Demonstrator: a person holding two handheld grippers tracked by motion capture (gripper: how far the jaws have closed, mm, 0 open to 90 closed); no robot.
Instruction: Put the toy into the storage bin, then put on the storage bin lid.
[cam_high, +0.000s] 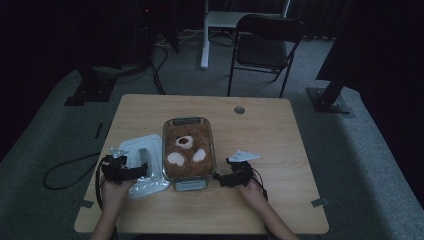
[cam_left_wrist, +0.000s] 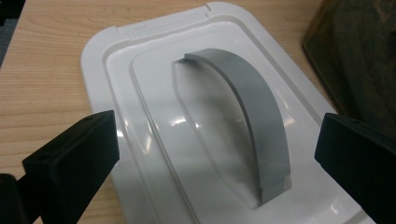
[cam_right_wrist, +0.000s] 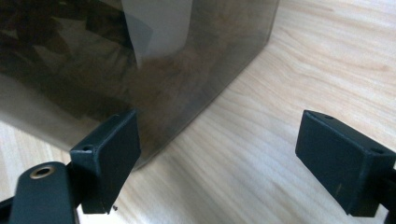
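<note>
Wide-open left gripper (cam_left_wrist: 217, 154) astride lid handle (cam_left_wrist: 252, 116)

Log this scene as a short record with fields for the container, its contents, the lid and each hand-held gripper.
container: clear bin on the wooden table, open on top
contents: brown teddy bear lying inside
lid: white lid with grey handle, flat on the table left of the bin
left hand-held gripper: open, jaws either side of the lid's handle
right hand-held gripper: open, at the bin's near right corner
</note>
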